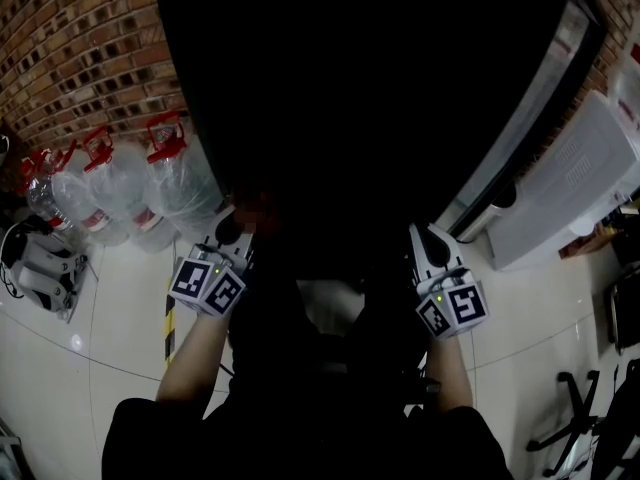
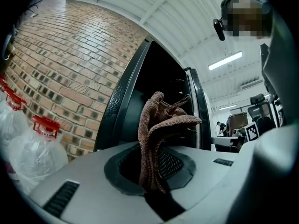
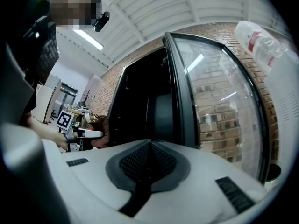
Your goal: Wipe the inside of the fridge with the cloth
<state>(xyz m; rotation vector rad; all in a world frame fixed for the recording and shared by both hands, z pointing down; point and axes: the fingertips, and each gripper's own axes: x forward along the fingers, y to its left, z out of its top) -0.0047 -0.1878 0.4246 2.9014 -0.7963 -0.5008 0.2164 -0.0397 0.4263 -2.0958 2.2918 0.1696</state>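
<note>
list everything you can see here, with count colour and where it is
fridge: one, black, straight ahead, dark inside
fridge door: one, glass in a black frame, swung open to the right
cloth: one, brown, bunched, sticking up from the left gripper
water bottles: at least three, clear with red handles, on the floor by the wall, left of the fridge
brick wall: one, red-brown, behind the bottles
white unit: one, ribbed, right of the open door
floor: white tiles
left gripper: one, white, shut on the cloth, at the fridge opening
right gripper: one, white, jaws together, empty
forearms: two, bare, behind the grippers
</note>
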